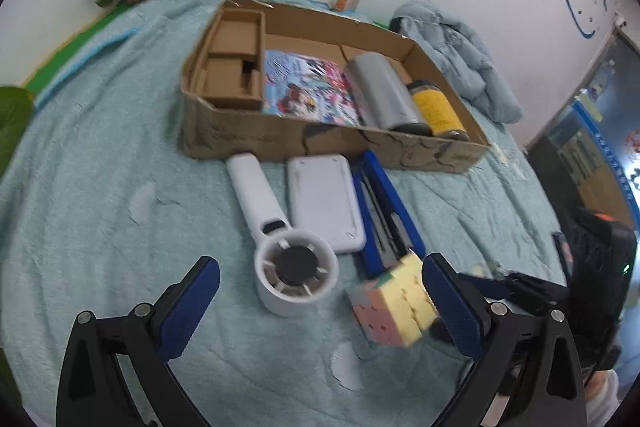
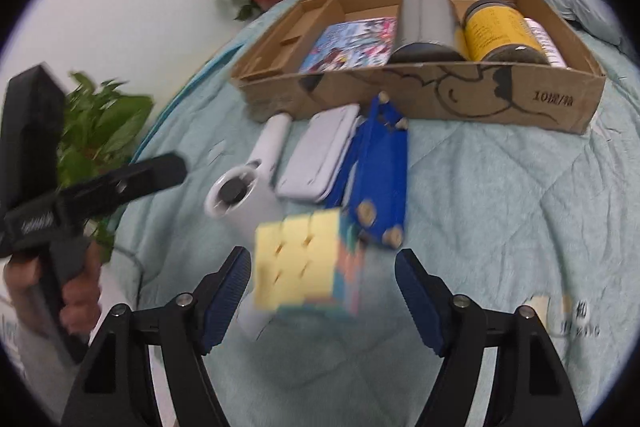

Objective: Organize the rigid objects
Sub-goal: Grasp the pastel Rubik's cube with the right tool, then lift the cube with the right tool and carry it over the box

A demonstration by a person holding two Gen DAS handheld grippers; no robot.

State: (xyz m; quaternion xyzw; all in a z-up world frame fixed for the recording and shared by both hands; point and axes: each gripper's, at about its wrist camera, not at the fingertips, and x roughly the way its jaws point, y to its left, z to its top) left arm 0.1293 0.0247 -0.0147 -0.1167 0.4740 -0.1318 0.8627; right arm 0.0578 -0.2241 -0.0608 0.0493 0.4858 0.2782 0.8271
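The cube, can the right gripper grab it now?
Probably yes. The cube sits just ahead of the right gripper, whose fingers are spread wider than it. Nothing lies between them. The fan and blue case crowd its far side, so it may bump those.

A fuzzy, quilted teal blanket [image 1: 100,155] covers the bed. The tray-like box [image 2: 520,103] is matt brown corrugated cardboard, its print worn. The handheld fan [image 1: 280,247] and the flat case [image 1: 324,203] look like smooth white plastic. The puzzle cube [image 2: 300,263] is matt pastel plastic. The gripper pads [image 1: 192,307] are ribbed blue.
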